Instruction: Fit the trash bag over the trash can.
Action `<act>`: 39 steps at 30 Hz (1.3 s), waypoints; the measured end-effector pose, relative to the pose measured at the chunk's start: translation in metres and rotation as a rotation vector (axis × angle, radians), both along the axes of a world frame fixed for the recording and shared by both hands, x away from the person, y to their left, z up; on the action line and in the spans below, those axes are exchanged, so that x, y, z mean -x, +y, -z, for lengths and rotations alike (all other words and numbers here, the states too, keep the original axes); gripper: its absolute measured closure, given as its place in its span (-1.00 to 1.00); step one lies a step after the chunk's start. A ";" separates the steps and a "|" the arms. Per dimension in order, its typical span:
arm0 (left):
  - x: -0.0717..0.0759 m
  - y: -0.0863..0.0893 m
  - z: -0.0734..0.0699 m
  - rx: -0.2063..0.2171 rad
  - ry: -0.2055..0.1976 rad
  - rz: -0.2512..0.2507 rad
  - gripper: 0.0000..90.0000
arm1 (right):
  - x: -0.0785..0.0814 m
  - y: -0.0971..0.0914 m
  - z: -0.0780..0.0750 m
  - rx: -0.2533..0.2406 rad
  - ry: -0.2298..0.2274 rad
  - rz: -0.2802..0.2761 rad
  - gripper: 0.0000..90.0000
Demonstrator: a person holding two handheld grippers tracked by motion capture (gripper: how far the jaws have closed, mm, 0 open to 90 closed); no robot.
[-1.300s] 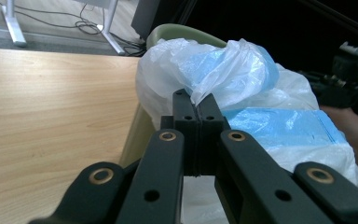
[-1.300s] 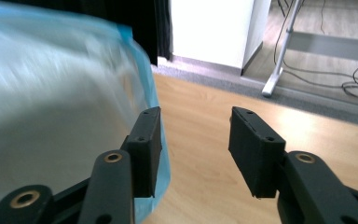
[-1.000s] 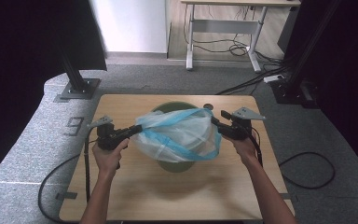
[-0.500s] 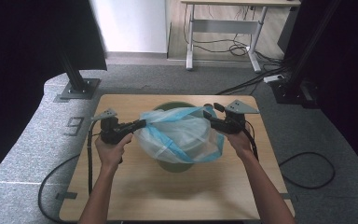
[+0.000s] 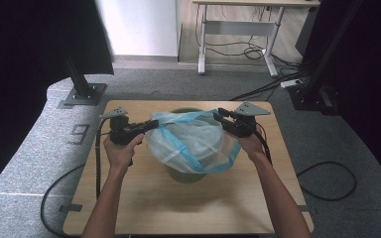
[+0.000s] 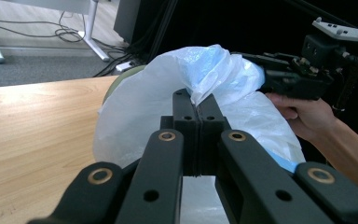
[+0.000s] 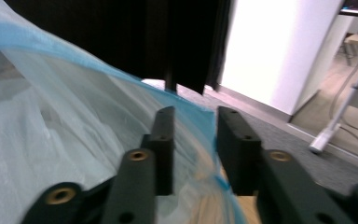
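The work in hand is lining the green bin at the middle of the wooden table with the white-and-blue plastic bag; the bag is stretched over the bin's mouth and hides most of it, with the bin's base showing below at 6 o'clock and a sliver of rim at 12 o'clock. The left gripper, at 9 o'clock of the bag, has its jaws squeezed together on a pinch of the bag's edge, as the left gripper view shows, where the film bunches up out of the closed pads. The right gripper, at about 2 o'clock of the bag, has just been closing its jaws, yet in the right gripper view a clear gap stands between them, with the blue-trimmed edge of the bag lying in that gap and no pad visibly pressing on it, so I judge it has not yet caught the film. The step looks like spreading the bag's mouth wide and settling it over the bin's rim. The next move calls for the right gripper to finish its bite on the hem, then for both hands to pull apart and downward evenly so the hem slips past the rim without the thin film tearing or the light bin tipping.
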State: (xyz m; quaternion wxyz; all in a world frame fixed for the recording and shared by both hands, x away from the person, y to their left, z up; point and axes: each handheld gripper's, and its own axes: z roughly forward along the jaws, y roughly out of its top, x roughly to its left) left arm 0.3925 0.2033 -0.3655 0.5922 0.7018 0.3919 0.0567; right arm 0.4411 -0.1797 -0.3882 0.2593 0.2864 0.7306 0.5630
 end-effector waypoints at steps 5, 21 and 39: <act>-0.003 0.001 0.001 0.003 -0.007 0.009 0.98 | -0.009 -0.004 -0.003 0.005 0.020 -0.002 0.55; 0.007 0.008 -0.003 0.019 -0.073 0.081 0.98 | -0.011 -0.018 0.003 -0.051 0.063 -0.008 0.08; -0.008 0.015 0.003 0.054 -0.043 0.067 0.98 | -0.013 -0.019 0.006 -0.049 0.087 -0.114 0.97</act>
